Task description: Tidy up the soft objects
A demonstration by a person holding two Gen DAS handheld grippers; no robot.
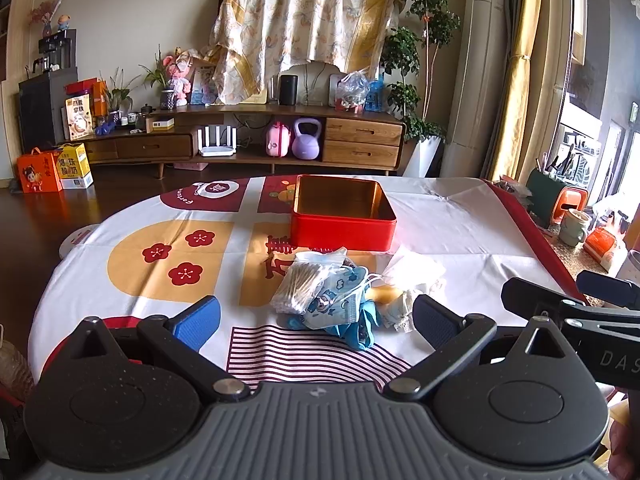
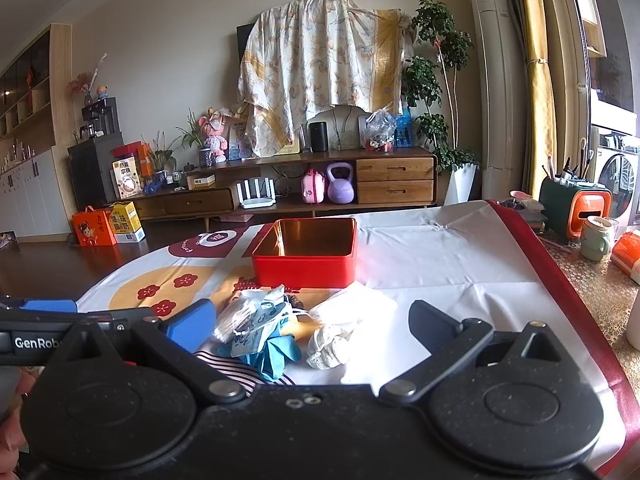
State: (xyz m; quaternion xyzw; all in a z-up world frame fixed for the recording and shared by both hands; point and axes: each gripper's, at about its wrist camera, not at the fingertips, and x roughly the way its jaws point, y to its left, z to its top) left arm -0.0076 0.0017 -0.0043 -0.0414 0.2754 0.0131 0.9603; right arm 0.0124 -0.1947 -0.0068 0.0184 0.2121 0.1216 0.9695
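This is a home living room. A long wooden TV cabinet (image 2: 288, 184) runs across the middle of the frame, a cloth-draped television (image 2: 320, 68) above it, potted plants (image 2: 436, 80) and yellow curtains (image 2: 540, 80) at right, gift boxes (image 2: 106, 226) on the floor at left.

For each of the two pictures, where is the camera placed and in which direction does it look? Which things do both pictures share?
Left wrist view: sits on the left gripper, looks forward over the pile of soft items to the open red metal box; its open fingers show, with the right gripper's tip at the right edge.
Right wrist view: sits on the right gripper, facing the same way; its open fingers show, with the left gripper's tip at the left edge.
Shared: pile, box, patterned tablecloth, wooden cabinet behind.
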